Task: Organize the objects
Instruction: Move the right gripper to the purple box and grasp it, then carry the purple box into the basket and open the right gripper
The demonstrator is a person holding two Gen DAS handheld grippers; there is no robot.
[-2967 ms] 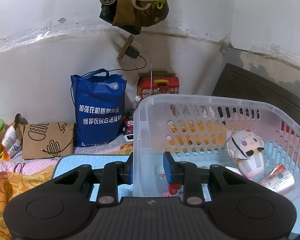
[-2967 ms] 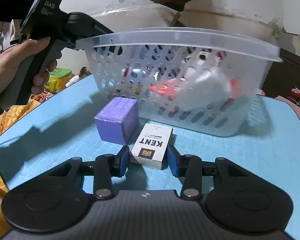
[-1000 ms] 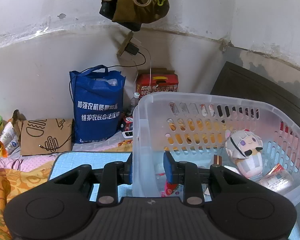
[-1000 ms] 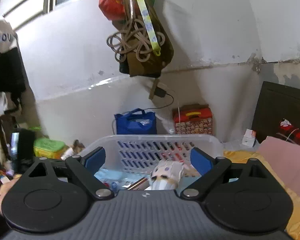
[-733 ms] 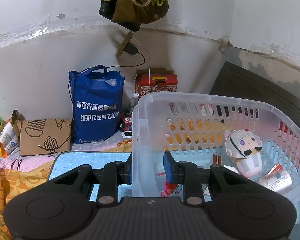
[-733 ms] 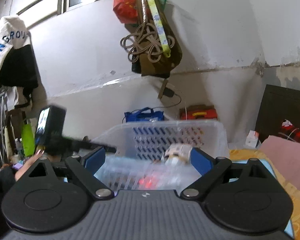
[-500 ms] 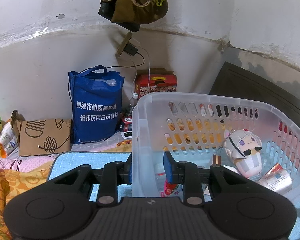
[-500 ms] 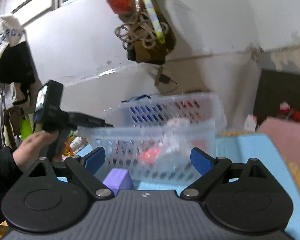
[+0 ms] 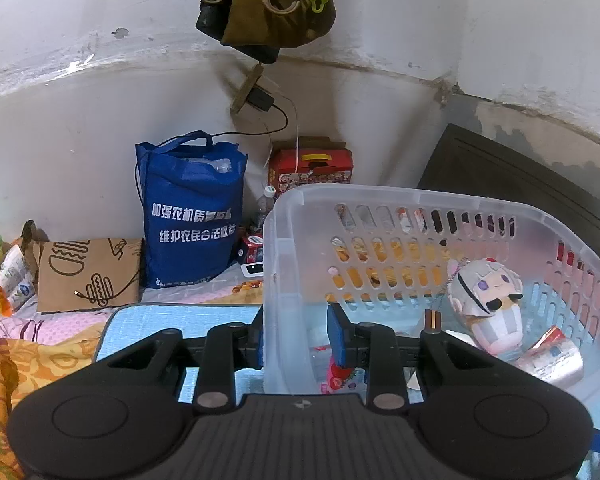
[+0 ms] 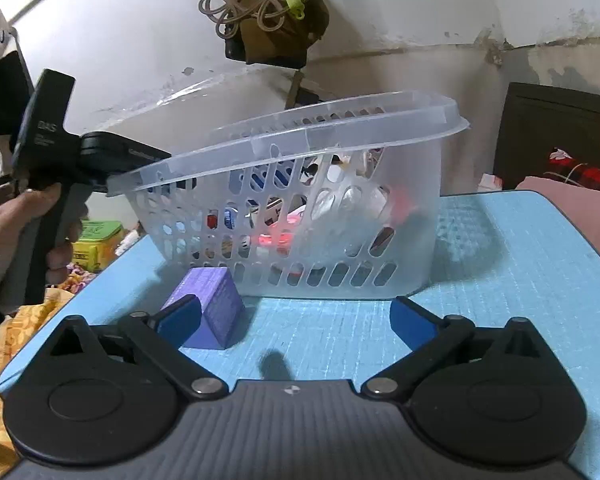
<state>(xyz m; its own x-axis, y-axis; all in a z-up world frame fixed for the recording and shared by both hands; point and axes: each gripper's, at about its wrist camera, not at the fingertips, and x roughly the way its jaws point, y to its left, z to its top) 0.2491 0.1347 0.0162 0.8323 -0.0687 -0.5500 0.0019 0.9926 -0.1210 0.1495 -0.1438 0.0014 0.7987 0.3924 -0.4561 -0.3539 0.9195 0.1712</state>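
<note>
We hold the left gripper (image 9: 296, 336) with its jaws clenched on the near corner wall of the clear plastic basket (image 9: 400, 196), one blue pad outside the wall and one inside; in the right wrist view the basket (image 10: 300, 208) sits tilted, its left end lifted by that gripper (image 10: 100, 152) and its right end resting on the blue mat (image 10: 520, 264); its long axis runs left to right across that view, the rim rising toward the right. Inside the basket we see a plush doll (image 9: 486, 300) leaning by the far right wall, and a crumpled silver packet (image 9: 552, 360) just beside it to the right; other small items lie on the floor of the basket, too blurred to name. Our right gripper (image 10: 296, 316) hangs low over the mat with its jaws spread wide and released, grasping nothing; the purple cube (image 10: 216, 304) stands on the mat just in front of the basket, and the left pad overlaps the cube's near face in the view, though we cannot tell whether they touch; the cube lies toward the left side of the gap between the jaws.
</note>
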